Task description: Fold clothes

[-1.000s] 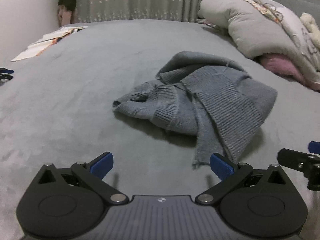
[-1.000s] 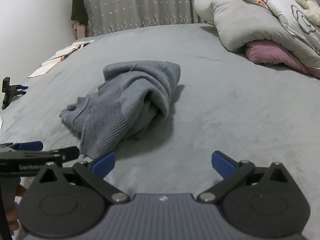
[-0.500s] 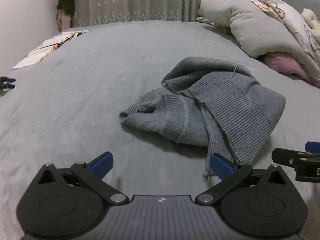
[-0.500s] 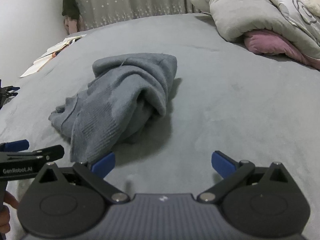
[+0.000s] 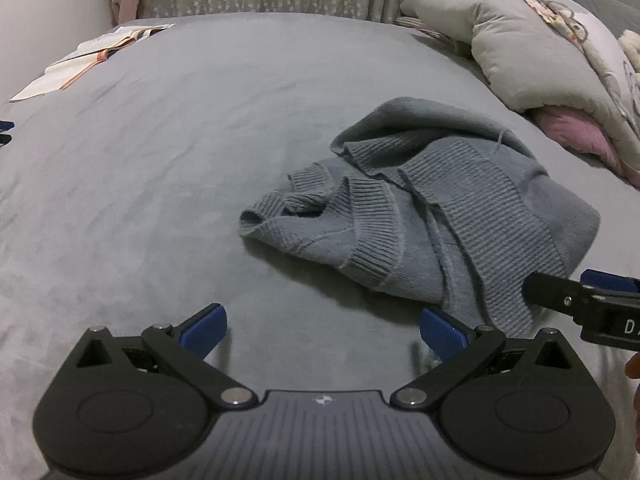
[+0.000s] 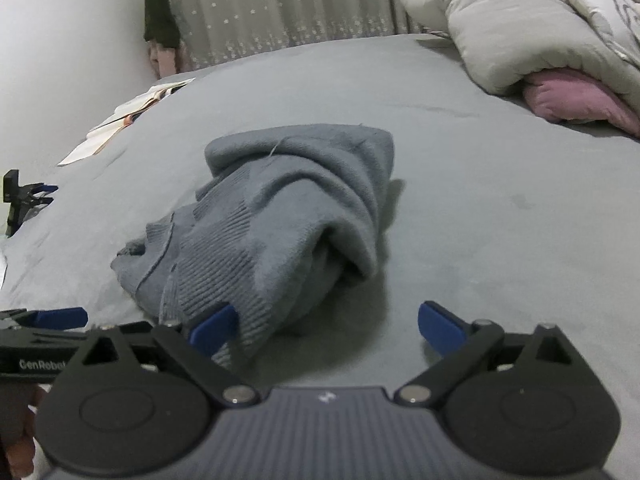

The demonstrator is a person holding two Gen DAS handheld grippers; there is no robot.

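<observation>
In the left wrist view, the left gripper (image 5: pixel 322 330) is spread and empty, the crumpled sweater (image 5: pixel 432 216) lying on the bed (image 5: pixel 160 184) ahead and to its right. In the right wrist view, the right gripper (image 6: pixel 326 326) is wide but closing, its left fingertip (image 6: pixel 214 326) at the sweater's (image 6: pixel 280 224) near hem; this gripper looks nearer.

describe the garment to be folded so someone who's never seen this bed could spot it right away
On the wide grey bed, look near the middle, short of the pillows heaped at the far right. The sweater lies there in a crumpled heap. It is the only blue-grey ribbed knit on the bed; the papers at the far left edge are flat and white.
</observation>
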